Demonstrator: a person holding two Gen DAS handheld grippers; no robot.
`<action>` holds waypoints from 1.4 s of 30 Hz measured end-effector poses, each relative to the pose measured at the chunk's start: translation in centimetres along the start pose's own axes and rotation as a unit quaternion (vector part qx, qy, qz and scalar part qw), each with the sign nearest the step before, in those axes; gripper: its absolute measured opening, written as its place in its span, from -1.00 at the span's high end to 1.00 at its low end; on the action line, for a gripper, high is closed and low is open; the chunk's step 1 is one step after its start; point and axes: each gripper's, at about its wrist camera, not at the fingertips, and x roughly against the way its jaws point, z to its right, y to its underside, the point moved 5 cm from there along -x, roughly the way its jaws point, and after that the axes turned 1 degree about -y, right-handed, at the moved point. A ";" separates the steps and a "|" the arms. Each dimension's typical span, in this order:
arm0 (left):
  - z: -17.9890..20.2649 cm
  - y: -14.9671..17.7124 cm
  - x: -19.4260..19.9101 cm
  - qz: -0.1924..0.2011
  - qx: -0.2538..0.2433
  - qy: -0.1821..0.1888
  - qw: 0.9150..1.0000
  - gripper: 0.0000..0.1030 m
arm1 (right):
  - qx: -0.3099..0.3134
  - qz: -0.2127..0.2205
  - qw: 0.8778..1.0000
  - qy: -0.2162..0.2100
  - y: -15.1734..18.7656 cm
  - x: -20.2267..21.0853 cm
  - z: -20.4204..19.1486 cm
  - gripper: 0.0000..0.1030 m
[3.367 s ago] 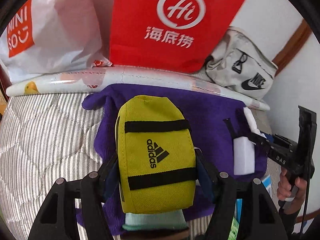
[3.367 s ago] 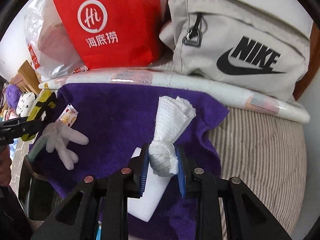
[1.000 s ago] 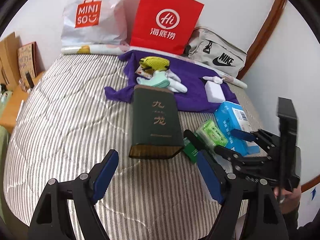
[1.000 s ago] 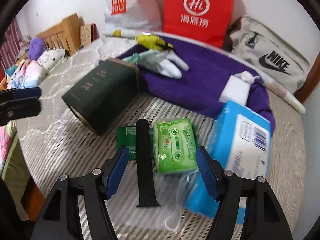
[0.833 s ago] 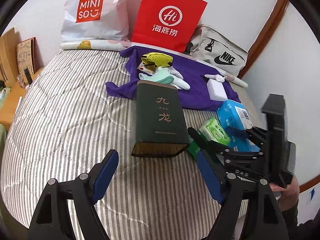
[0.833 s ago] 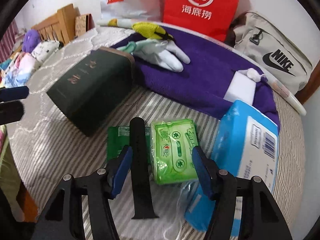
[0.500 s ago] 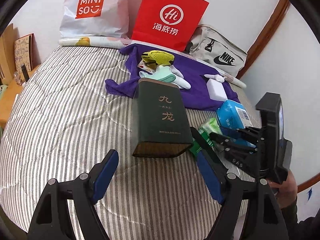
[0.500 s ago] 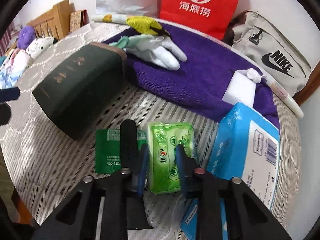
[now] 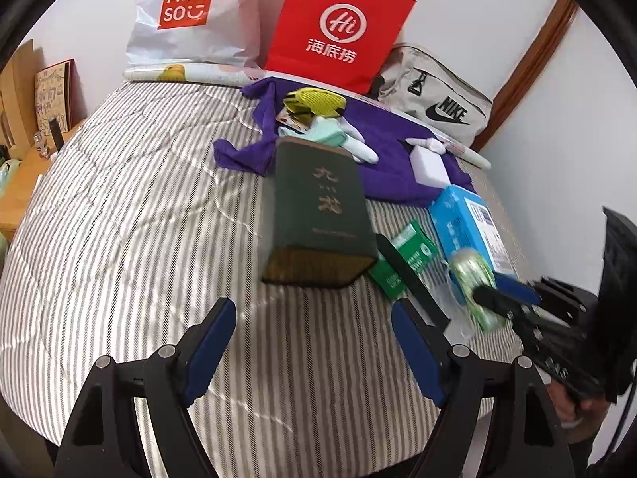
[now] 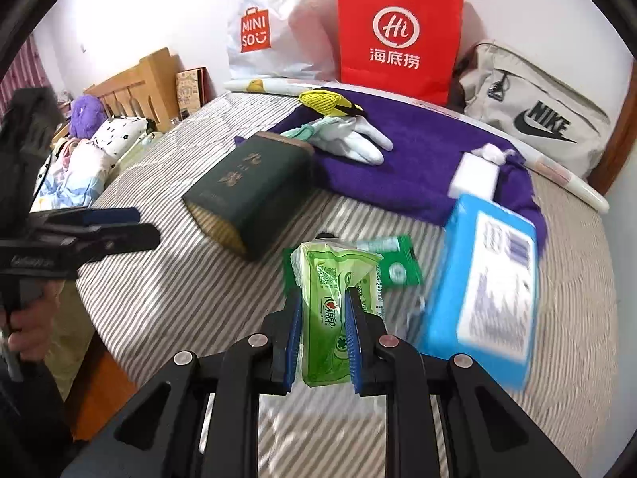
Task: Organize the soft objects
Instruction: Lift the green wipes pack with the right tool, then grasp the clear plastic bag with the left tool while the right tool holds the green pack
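Observation:
My right gripper (image 10: 323,298) is shut on a green tissue pack (image 10: 330,275) and holds it just above the striped bed; the left wrist view shows the pack (image 9: 471,275) at the right. My left gripper (image 9: 312,318) stands open and empty in front of a dark green box (image 9: 318,211). At the back lies a purple towel (image 10: 430,159) with a white glove (image 10: 358,139), a yellow pouch (image 10: 330,103), a white sponge (image 10: 473,175) and a knotted white cloth (image 10: 493,153) on it. A blue tissue pack (image 10: 485,279) lies to the right of the held pack.
A flat green packet (image 10: 394,267) and a black strap (image 9: 410,279) lie by the box. A red paper bag (image 10: 398,32), a white Miniso bag (image 10: 270,36) and a beige Nike bag (image 10: 537,115) line the far wall. A wooden headboard (image 10: 139,83) stands left.
My right gripper closed on the green tissue pack and lifted it off the bed. My left gripper stayed open and hardly moved.

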 end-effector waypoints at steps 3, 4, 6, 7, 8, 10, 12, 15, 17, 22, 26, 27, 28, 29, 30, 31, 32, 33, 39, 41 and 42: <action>0.8 1.1 0.4 -0.001 -0.007 0.002 1.000 -0.53 | -0.004 -0.001 1.000 0.005 2.3 1.3 0.0 0.60; 1.1 1.5 0.5 -0.003 -0.009 0.003 1.000 -0.53 | -0.005 -0.004 1.000 0.008 3.3 1.6 0.0 0.60; 1.6 2.2 0.6 -0.007 -0.013 0.002 1.000 -0.53 | -0.011 -0.008 1.000 0.016 5.0 2.0 0.4 0.60; 1.8 2.5 0.7 -0.008 -0.014 0.001 1.000 -0.53 | -0.019 -0.012 0.999 0.024 6.1 2.1 0.9 0.60; 2.0 2.7 0.6 -0.009 -0.018 0.000 1.000 -0.53 | -0.023 -0.015 0.999 0.029 6.7 2.1 1.3 0.60; 2.5 3.2 0.5 -0.014 -0.023 -0.003 1.000 -0.53 | -0.035 -0.021 0.998 0.043 8.2 2.0 2.5 0.60; 2.9 3.6 0.3 -0.017 -0.027 -0.005 0.999 -0.53 | -0.051 -0.030 0.996 0.060 9.2 1.5 3.9 0.60; 3.5 3.9 -0.1 -0.022 -0.032 -0.009 0.999 -0.53 | -0.077 -0.034 0.995 0.060 10.2 0.9 5.6 0.57; 3.8 4.0 -0.5 -0.026 -0.034 -0.012 0.999 -0.53 | -0.076 -0.027 0.995 0.051 10.3 0.7 5.7 0.54; 4.5 4.4 -1.7 -0.039 -0.039 -0.012 0.998 -0.54 | -0.063 -0.015 0.997 0.041 10.4 0.6 5.3 -0.03; 5.2 4.7 -2.7 -0.048 -0.043 0.007 0.998 -0.54 | -0.076 -0.008 0.996 0.047 10.8 0.5 6.3 -0.35; 5.4 4.8 -3.0 -0.050 -0.044 0.011 0.998 -0.54 | -0.079 -0.012 0.996 0.049 10.9 0.1 6.6 -0.35; 5.8 4.9 -3.4 -0.054 -0.046 0.015 0.997 -0.54 | -0.081 -0.016 0.995 0.050 11.0 -0.3 6.9 -0.35; 6.2 5.0 -3.9 -0.060 -0.050 0.018 0.997 -0.54 | -0.084 -0.023 0.995 0.052 11.1 -0.8 7.2 -0.35; 6.5 5.1 -4.2 -0.063 -0.054 0.020 0.996 -0.54 | -0.086 -0.027 0.995 0.052 11.2 -1.3 7.4 -0.36; 6.9 5.3 -4.6 -0.067 -0.061 0.021 0.996 -0.55 | -0.085 -0.021 0.995 0.052 11.3 -1.5 7.5 -0.36; 7.4 5.4 -5.0 -0.070 -0.068 0.021 0.995 -0.55 | -0.079 -0.009 0.996 0.052 11.3 -1.4 7.4 -0.31; 7.8 5.6 -5.3 -0.072 -0.075 0.022 0.994 -0.55 | -0.076 -0.007 0.996 0.050 11.3 -1.4 7.4 -0.21; 10.9 6.4 -7.7 -0.085 -0.116 0.032 0.989 -0.55 | -0.091 0.004 0.995 0.043 12.1 -0.2 8.4 0.00; 11.6 6.5 -8.1 -0.078 -0.123 0.030 0.989 -0.55 | -0.096 0.007 0.994 0.047 12.5 0.5 8.9 0.00; 12.0 6.5 -8.3 -0.071 -0.129 0.027 0.989 -0.55 | -0.098 0.008 0.994 0.049 12.6 0.8 9.2 0.00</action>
